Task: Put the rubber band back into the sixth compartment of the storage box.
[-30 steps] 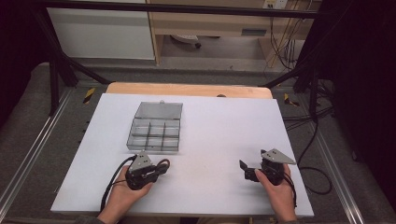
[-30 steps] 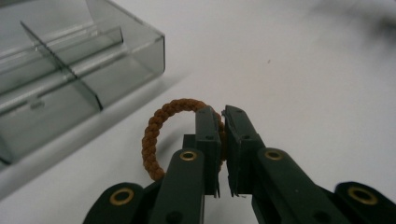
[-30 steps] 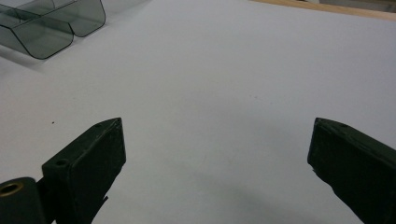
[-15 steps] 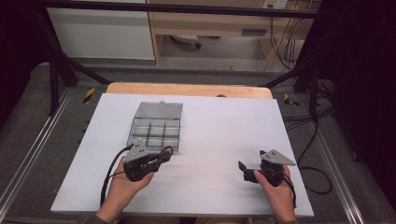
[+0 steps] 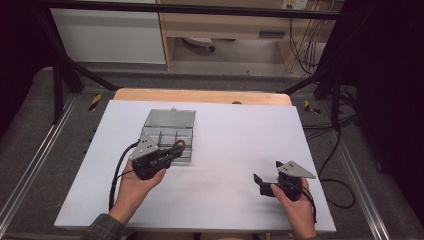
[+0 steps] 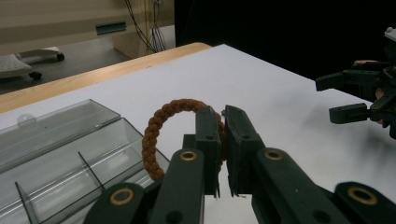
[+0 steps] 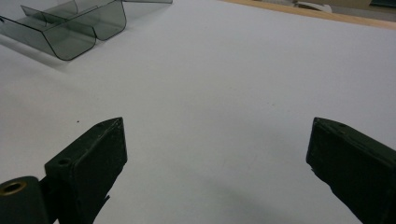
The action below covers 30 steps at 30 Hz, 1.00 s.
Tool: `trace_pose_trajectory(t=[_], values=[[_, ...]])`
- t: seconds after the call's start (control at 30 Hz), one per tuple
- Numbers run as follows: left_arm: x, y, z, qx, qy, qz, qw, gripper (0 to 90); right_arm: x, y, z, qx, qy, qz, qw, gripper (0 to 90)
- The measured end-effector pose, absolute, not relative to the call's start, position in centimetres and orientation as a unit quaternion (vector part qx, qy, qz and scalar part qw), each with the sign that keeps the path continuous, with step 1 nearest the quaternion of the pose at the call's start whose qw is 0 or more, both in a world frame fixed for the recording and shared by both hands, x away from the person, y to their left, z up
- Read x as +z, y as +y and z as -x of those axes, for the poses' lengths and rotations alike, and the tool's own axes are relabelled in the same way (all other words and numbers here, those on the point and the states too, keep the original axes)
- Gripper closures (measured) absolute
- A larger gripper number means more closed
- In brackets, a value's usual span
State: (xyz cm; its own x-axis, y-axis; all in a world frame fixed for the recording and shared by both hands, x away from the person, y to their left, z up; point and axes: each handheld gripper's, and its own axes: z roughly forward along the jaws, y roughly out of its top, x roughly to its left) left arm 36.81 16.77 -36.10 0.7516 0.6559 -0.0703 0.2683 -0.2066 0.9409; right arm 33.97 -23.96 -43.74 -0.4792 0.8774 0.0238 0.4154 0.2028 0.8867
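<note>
A brown braided ring (image 6: 163, 123) is pinched between the jaws of my left gripper (image 6: 223, 116), which is shut on it. In the high view the left gripper (image 5: 175, 149) holds the ring (image 5: 179, 145) over the near edge of a clear compartment box (image 5: 170, 131). The box (image 6: 60, 154) has several dividers and its lid lies open behind it. My right gripper (image 5: 260, 183) rests near the table's front right, jaws spread wide with nothing between them. The right gripper (image 7: 217, 154) faces bare white table, with the box (image 7: 70, 28) far off at upper left.
The white tabletop (image 5: 235, 140) lies on a wooden table whose edge (image 5: 200, 96) shows at the back. Black frame posts stand at both sides, and cables hang at the right. The other hand's gripper (image 6: 359, 95) appears at right in the left gripper view.
My left gripper has risen and moved forward from the table toward the clear box, carrying the brown ring. The right gripper has stayed in place.
</note>
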Motion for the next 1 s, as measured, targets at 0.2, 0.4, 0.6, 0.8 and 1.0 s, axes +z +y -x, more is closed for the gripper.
trace_pose_trajectory(t=[0.2,0.4,0.6,0.8,1.0], values=[[-35.0,15.9,-37.3,0.176,0.291,-0.761,0.553,84.3,-43.9,-24.0,-33.9,0.456,0.722,-0.458,0.247,5.2],[-34.4,16.1,-37.5,0.181,0.289,-0.763,0.549,84.3,-43.8,-23.8,-33.9,0.451,0.723,-0.463,0.242,5.6],[-33.8,16.6,-37.8,0.179,0.293,-0.758,0.554,84.3,-43.2,-25.0,-33.3,0.437,0.718,-0.465,0.278,6.4],[-33.7,17.1,-38.4,0.174,0.302,-0.742,0.572,84.3,-43.1,-25.9,-32.8,0.446,0.703,-0.477,0.282,6.3],[-33.3,17.5,-39.1,0.179,0.305,-0.738,0.575,84.3,-43.1,-26.0,-32.8,0.442,0.703,-0.478,0.288,6.3]])
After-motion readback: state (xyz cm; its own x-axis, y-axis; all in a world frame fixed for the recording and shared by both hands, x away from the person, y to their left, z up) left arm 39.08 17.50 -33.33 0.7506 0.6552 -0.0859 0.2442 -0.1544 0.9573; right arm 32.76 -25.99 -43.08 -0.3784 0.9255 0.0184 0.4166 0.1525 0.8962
